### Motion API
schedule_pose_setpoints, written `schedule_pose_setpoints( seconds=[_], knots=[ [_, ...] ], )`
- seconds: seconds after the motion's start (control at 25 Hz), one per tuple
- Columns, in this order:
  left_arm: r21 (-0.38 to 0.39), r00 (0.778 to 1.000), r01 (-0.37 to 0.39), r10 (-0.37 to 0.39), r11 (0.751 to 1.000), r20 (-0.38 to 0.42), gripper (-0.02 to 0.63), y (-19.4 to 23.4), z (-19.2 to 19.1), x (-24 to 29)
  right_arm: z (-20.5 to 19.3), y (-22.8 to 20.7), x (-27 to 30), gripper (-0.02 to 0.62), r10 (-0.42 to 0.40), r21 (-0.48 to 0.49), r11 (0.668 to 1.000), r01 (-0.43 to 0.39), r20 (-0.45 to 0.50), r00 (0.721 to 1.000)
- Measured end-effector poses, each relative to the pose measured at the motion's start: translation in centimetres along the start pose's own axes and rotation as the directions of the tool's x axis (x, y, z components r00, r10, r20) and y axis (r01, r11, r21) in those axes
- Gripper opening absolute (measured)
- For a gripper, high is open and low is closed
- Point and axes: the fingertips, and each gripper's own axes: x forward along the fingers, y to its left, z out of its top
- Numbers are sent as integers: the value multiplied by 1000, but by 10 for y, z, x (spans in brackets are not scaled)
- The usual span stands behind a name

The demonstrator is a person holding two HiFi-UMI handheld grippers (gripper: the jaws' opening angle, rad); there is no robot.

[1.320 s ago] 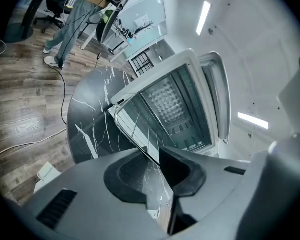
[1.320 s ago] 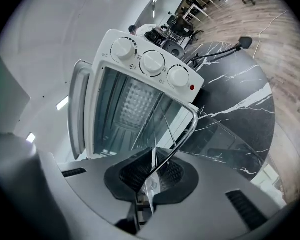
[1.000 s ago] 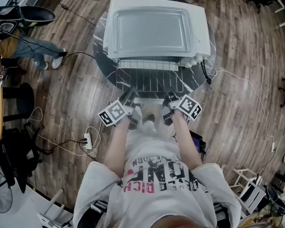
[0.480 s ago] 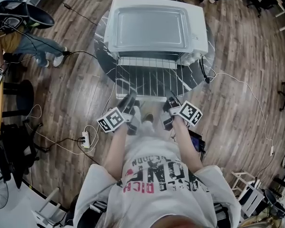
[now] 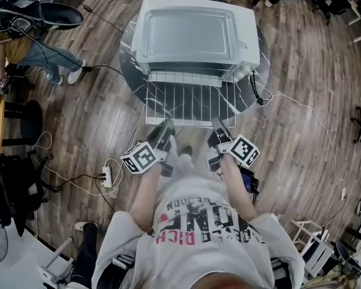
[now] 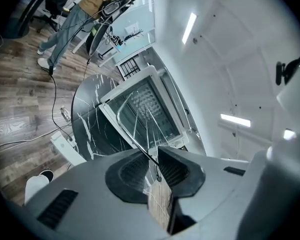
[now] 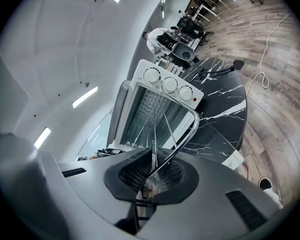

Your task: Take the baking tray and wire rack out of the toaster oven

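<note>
A white toaster oven (image 5: 195,35) stands on a round black marble table (image 5: 127,62). The wire rack (image 5: 189,101) sticks out of its front, level, towards me. My left gripper (image 5: 165,128) is shut on the rack's near left edge, and my right gripper (image 5: 216,125) is shut on its near right edge. In the left gripper view the rack's rim wire (image 6: 132,126) runs between the pads of the left gripper (image 6: 154,166). The right gripper view shows the rim (image 7: 185,134) pinched in the right gripper (image 7: 151,176), with the oven (image 7: 165,86) beyond. No baking tray shows.
Cables trail over the wooden floor around the table, with a power strip (image 5: 107,176) at lower left. A seated person's legs (image 5: 45,59) are at far left. Office chairs and furniture stand at the room's edges.
Both grippers have drawn back towards my body and risen a little, bringing the wire rack further out of the oven.
</note>
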Motion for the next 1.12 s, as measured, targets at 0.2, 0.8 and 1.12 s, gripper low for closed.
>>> schedule_pose_setpoints(
  seconds=[0.2,0.8,1.12],
  knots=[
    [11,1000,6,-6,1000,1,57,-14,-6,-12,2,10,-18,15,11,-4,1000,-11,5,1000],
    [75,997,82,-83,994,-2,57,-74,-6,-35,23,59,-57,15,111,-72,991,-109,30,993],
    [102,989,142,-145,985,20,57,-102,0,-44,35,90,-74,15,165,-127,979,-157,50,985]
  ],
)
